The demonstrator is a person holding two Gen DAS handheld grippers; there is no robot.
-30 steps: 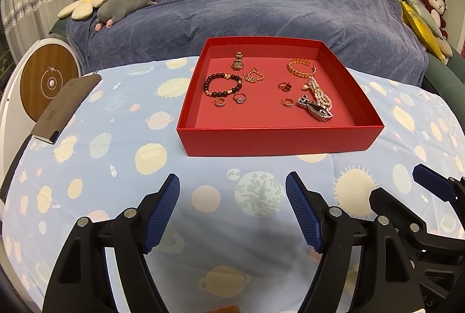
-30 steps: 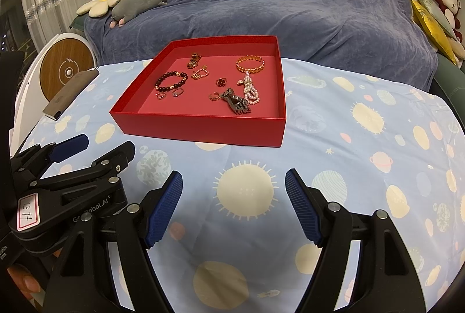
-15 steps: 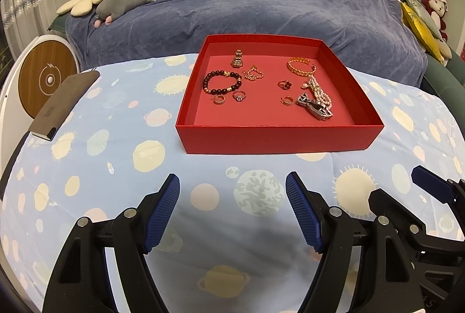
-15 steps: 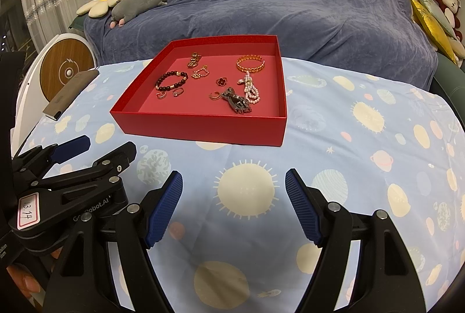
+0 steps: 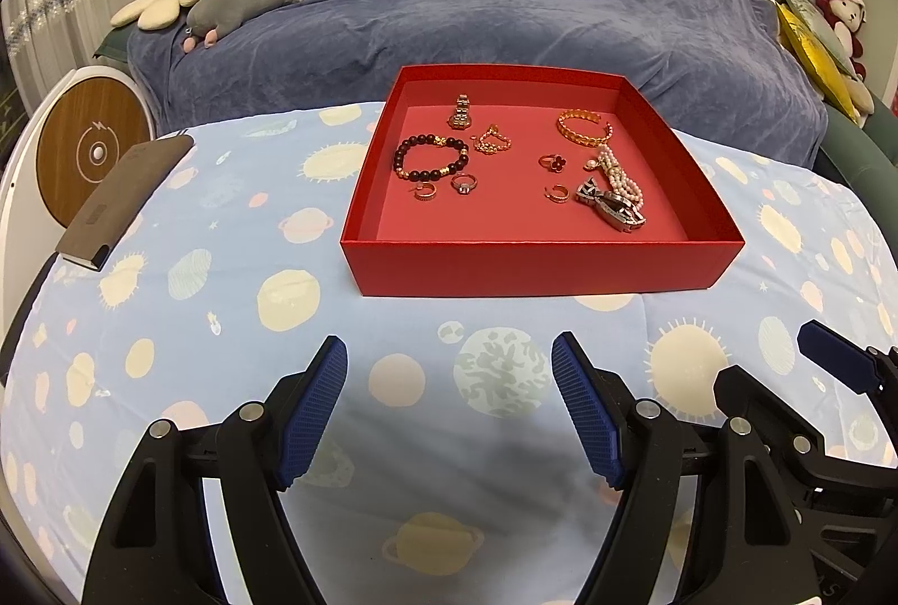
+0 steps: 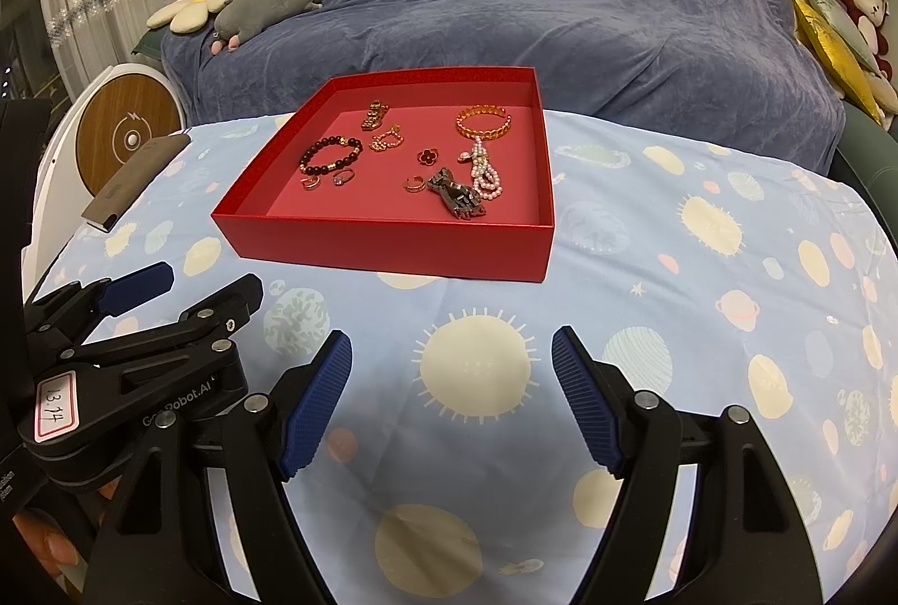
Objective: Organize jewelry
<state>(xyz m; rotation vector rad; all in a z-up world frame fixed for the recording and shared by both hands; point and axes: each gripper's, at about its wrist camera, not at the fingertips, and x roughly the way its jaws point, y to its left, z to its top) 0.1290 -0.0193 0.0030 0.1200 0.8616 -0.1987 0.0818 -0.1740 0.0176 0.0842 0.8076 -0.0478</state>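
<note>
Both grippers, your left (image 5: 449, 403) and right (image 6: 452, 397), hung spread wide and empty short of the red tray (image 5: 539, 268), perhaps for a clear view; all the jewelry (image 5: 432, 159) lay inside it.

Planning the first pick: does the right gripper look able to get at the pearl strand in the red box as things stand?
Probably yes. The right gripper is open and the pearl strand lies exposed, though the dark metal piece touches it and the box's near wall means coming from above.
</note>
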